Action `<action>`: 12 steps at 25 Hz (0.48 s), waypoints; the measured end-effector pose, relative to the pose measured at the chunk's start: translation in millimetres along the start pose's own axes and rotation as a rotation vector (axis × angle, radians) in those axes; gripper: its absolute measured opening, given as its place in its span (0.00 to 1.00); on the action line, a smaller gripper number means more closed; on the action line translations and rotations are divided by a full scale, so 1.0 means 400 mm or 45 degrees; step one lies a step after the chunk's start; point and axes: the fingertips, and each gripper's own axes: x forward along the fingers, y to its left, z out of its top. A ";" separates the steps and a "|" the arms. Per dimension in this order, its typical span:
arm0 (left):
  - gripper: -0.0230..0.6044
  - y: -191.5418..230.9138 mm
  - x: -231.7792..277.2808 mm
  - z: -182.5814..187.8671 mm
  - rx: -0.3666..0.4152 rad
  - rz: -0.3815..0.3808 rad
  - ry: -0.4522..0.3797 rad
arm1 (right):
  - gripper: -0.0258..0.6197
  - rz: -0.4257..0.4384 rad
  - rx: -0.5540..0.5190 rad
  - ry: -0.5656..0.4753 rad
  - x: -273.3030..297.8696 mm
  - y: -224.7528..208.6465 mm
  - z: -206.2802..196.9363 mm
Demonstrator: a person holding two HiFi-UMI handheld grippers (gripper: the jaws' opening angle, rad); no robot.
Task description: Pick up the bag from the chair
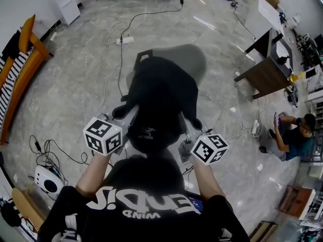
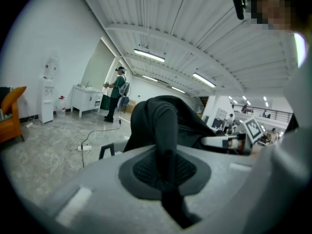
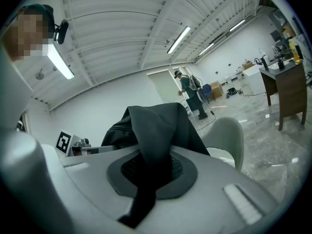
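Left gripper view: my left gripper (image 2: 165, 174) is clenched on a black strap (image 2: 165, 130). The strap runs up from between the jaws to the black bag (image 2: 187, 118), which bulks just ahead of the jaws and a little to their right. Past the bag, further right, the marker cube of my right gripper (image 2: 253, 128) shows.

In the right gripper view those jaws are likewise clamped on the bag's other strap (image 3: 153, 135), a wide fold of black webbing pinched flat between the pads. The bag's body rises straight ahead of this gripper. The grey chair (image 3: 226, 133) curves out from behind the bag, ahead and to the right.

From the head view, the bag hangs between my two grippers, directly in front of both cubes, and it covers the chair's seat. I cannot tell whether its bottom touches the seat.

Far ahead of the left gripper, a person (image 2: 116, 94) wearing a backpack stands on the marble floor (image 2: 44, 155). A power strip (image 2: 85, 148) lies nearer, off to the left.
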 end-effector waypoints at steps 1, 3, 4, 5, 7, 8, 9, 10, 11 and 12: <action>0.08 -0.019 -0.020 -0.013 -0.006 -0.009 0.008 | 0.05 -0.009 0.005 -0.001 -0.024 0.015 -0.014; 0.08 -0.054 -0.058 -0.032 -0.010 -0.027 0.021 | 0.05 -0.022 0.013 -0.008 -0.069 0.043 -0.035; 0.08 -0.070 -0.072 -0.036 -0.007 -0.036 0.024 | 0.05 -0.027 0.014 -0.013 -0.088 0.055 -0.041; 0.08 -0.085 -0.084 -0.039 -0.004 -0.043 0.026 | 0.05 -0.031 0.014 -0.017 -0.106 0.065 -0.046; 0.08 -0.112 -0.103 -0.049 -0.004 -0.055 0.028 | 0.05 -0.034 0.016 -0.023 -0.140 0.081 -0.055; 0.08 -0.125 -0.112 -0.055 -0.006 -0.059 0.029 | 0.05 -0.034 0.018 -0.025 -0.156 0.087 -0.061; 0.08 -0.137 -0.121 -0.062 -0.007 -0.061 0.030 | 0.05 -0.033 0.020 -0.026 -0.171 0.093 -0.067; 0.08 -0.149 -0.130 -0.068 -0.009 -0.063 0.031 | 0.05 -0.032 0.023 -0.029 -0.185 0.098 -0.072; 0.08 -0.161 -0.137 -0.073 -0.009 -0.063 0.032 | 0.05 -0.033 0.027 -0.032 -0.198 0.102 -0.077; 0.08 -0.173 -0.144 -0.078 -0.008 -0.063 0.032 | 0.05 -0.034 0.030 -0.034 -0.211 0.105 -0.082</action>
